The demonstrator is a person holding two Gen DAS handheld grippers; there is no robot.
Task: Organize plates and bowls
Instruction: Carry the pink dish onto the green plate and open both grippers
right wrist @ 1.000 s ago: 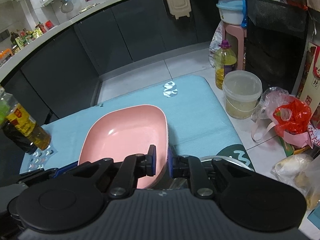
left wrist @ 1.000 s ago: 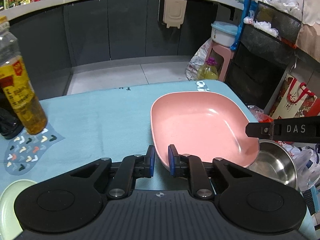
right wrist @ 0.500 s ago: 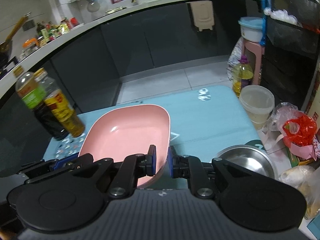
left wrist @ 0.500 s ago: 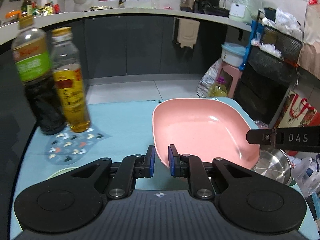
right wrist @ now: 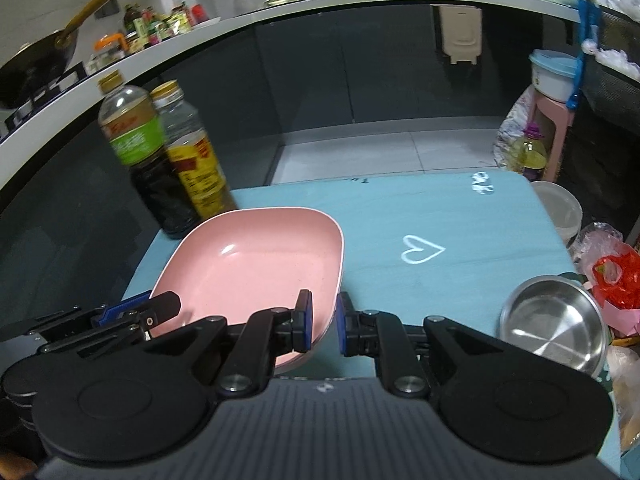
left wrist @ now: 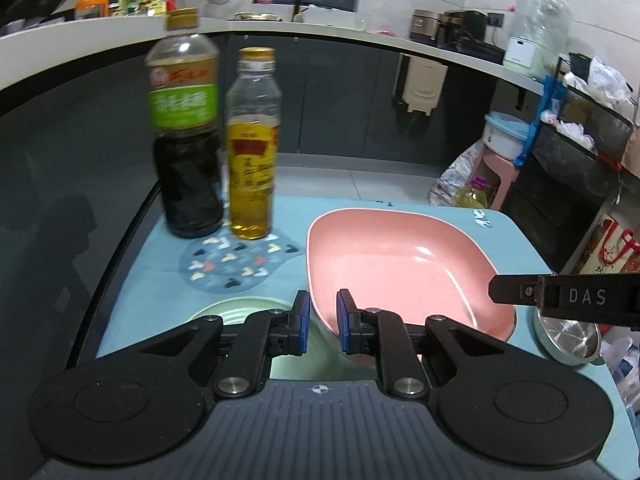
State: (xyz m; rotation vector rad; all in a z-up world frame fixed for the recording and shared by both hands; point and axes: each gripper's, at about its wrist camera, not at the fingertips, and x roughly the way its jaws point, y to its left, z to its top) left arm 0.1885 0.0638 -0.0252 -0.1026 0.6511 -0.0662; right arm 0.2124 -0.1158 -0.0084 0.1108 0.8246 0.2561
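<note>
A pink square plate (left wrist: 396, 268) is held above the light-blue table by both grippers. My left gripper (left wrist: 322, 322) is shut on its near left rim. My right gripper (right wrist: 322, 322) is shut on its near right rim; the plate also shows in the right wrist view (right wrist: 252, 268). A pale green plate (left wrist: 240, 308) lies on the table under the left gripper, partly hidden. A steel bowl (right wrist: 554, 322) sits at the table's right edge, also in the left wrist view (left wrist: 570, 334).
A dark soy-sauce bottle (left wrist: 186, 140) and a yellow oil bottle (left wrist: 251, 148) stand on a patterned mat (left wrist: 236, 262) at the table's far left. A white heart mark (right wrist: 422, 250) is on the table. Bags, a bucket (right wrist: 558, 210) and a stool stand on the floor to the right.
Both grippers have carried the pink plate to the left, towards the bottles and over the green plate. The steel bowl now lies farther right in both views.
</note>
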